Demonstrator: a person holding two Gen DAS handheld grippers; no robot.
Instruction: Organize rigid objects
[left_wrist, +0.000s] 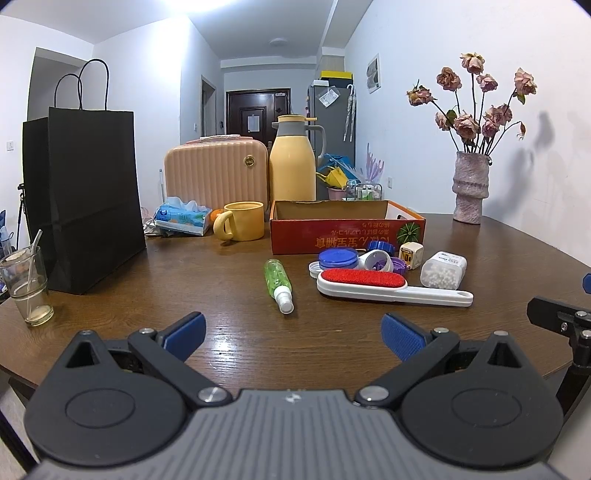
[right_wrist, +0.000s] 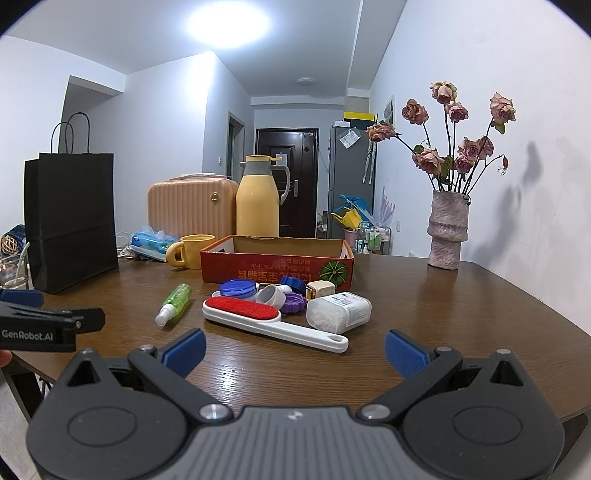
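Observation:
On the brown table lie a green spray bottle (left_wrist: 278, 285) (right_wrist: 174, 303), a white lint brush with a red pad (left_wrist: 388, 286) (right_wrist: 271, 321), a clear box of cotton swabs (left_wrist: 443, 270) (right_wrist: 338, 311), a blue round lid (left_wrist: 338, 257) (right_wrist: 238, 288), a purple cap (right_wrist: 294, 302) and a small white cube (left_wrist: 410, 254) (right_wrist: 320, 289). Behind them stands an open red cardboard box (left_wrist: 347, 230) (right_wrist: 277, 269). My left gripper (left_wrist: 293, 336) is open, hovering over the near table in front of the bottle. My right gripper (right_wrist: 294, 350) is open too, just short of the brush handle. Neither holds anything.
A black paper bag (left_wrist: 83, 199) (right_wrist: 72, 218) and a glass with a straw (left_wrist: 27, 288) stand at the left. A yellow mug (left_wrist: 243, 221), tissue pack (left_wrist: 183, 219), peach case (left_wrist: 216, 173) and yellow thermos (left_wrist: 293, 162) sit behind. A vase of dried roses (left_wrist: 471, 188) (right_wrist: 447, 229) is at the right.

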